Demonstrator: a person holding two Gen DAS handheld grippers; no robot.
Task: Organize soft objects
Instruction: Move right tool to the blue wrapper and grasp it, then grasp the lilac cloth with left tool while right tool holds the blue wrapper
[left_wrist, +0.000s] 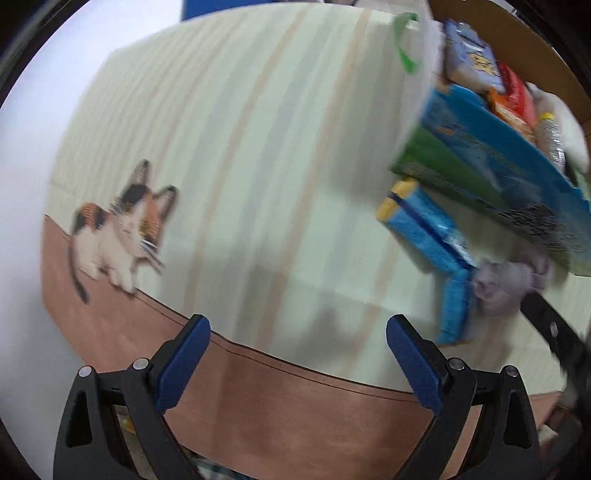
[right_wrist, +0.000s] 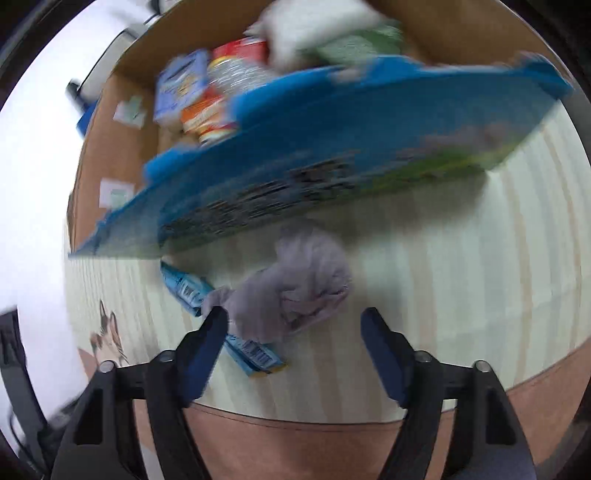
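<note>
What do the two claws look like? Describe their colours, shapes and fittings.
Both are alike. The left claw has two black plastic fingers with triangular cut-outs, each tipped with a dark blue textured pad, and round silver pins at the linkage joints. The right claw has the same black frame, blue pads and silver pins. No cables, markings or sleeves show.

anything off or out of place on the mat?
Yes: a crumpled grey cloth lies loose on the mat, overlapping a blue packet, outside the blue bag where the other items sit.
</note>
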